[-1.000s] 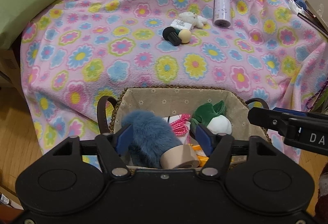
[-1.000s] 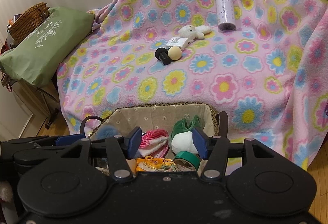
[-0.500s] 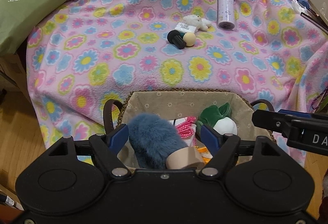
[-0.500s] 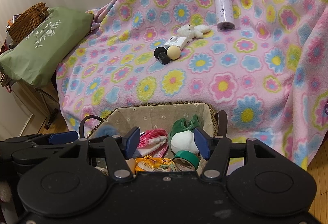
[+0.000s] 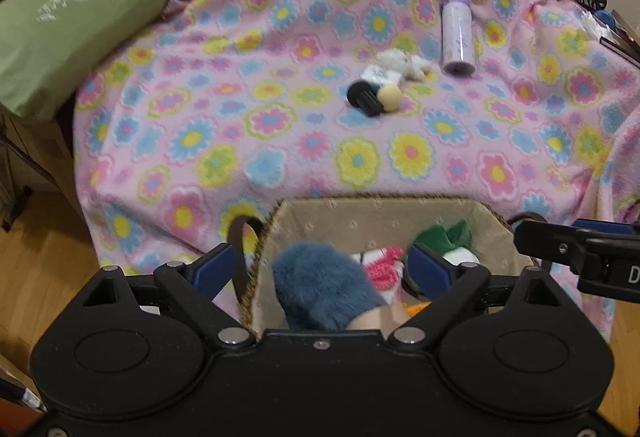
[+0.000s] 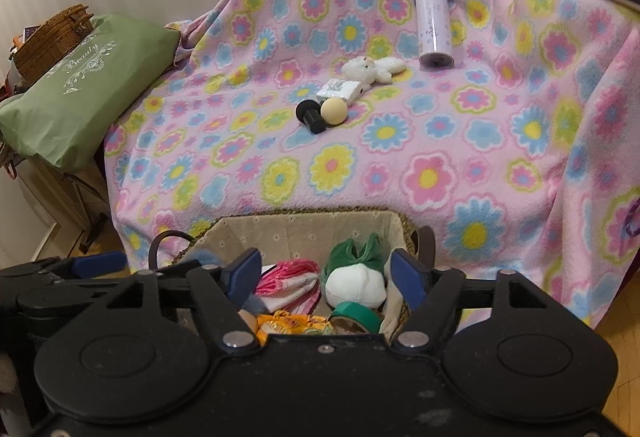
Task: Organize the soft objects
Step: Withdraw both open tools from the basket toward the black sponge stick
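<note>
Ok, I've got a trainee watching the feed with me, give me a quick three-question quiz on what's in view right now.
1. True or false: the white plush bunny lies inside the basket.
2. Which stands upright on the floral blanket? A) lilac bottle B) green pillow C) cream ball
3. Fill in: both the left gripper and the right gripper are ____, holding nothing.

Key: 1 false, it lies on the blanket; 2 A; 3 open.
</note>
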A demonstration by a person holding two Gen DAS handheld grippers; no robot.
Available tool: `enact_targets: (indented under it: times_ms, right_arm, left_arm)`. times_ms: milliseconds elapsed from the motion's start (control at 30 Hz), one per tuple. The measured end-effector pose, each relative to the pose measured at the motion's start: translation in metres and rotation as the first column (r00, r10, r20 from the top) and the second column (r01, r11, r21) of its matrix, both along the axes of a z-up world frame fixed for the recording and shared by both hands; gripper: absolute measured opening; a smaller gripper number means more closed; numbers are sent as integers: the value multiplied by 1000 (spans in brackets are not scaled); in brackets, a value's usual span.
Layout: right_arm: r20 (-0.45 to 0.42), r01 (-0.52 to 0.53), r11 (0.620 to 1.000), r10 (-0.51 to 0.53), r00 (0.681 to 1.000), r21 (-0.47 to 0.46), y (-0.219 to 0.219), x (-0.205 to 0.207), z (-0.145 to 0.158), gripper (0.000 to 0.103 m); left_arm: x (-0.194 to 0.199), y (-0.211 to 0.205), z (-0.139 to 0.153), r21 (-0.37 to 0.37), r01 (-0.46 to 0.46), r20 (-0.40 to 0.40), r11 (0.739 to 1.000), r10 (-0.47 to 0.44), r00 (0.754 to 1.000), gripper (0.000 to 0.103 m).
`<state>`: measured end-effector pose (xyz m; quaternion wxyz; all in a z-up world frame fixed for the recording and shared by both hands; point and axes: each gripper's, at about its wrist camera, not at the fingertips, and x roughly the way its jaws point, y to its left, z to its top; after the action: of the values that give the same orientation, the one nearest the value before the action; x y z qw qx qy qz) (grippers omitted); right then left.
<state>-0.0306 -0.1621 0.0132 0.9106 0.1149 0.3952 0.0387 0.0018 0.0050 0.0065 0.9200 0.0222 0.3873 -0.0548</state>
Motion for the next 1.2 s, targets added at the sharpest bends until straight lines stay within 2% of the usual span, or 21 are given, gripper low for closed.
enact_targets:
  times_ms: [100, 167, 233, 433, 667, 800, 1033, 1200]
  right_arm:
    - [15, 6, 999, -6, 1000, -39, 1, 1, 2, 81]
    - [23, 11, 999, -10, 1000, -49, 0, 1, 4, 89]
    - [27, 21, 999, -20, 999, -48, -1, 1, 6, 95]
    - [32, 37, 997, -35, 999, -70, -2, 2, 9, 102]
    - [29, 33, 996, -30, 999, -85, -3, 9, 10, 102]
    - [56, 28, 994, -22, 998, -106, -4, 17, 13, 103]
    - [127, 12, 987, 8, 992, -159, -7, 43, 17, 103]
    - [115, 14, 986, 5, 993, -166, -13, 74, 10, 103]
  left_arm:
    - [1, 1, 3, 4, -12, 18, 1000, 12, 1000, 91]
    - [2, 2, 3, 1, -21, 20, 1000, 21, 1000, 96]
    - [2, 2, 3, 5, -26, 24, 1000, 26, 999, 96]
    - [3, 2, 2, 15, -36, 31, 999, 35, 999, 96]
    - [6, 1, 3, 39, -32, 44, 999, 30, 999, 99]
    - [14, 1, 5, 57, -9, 62, 998, 6, 998, 99]
    - [49, 0, 11, 116, 39, 110, 992, -52, 993, 99]
    - [82, -4, 9, 142, 67, 122, 988, -85, 989, 99]
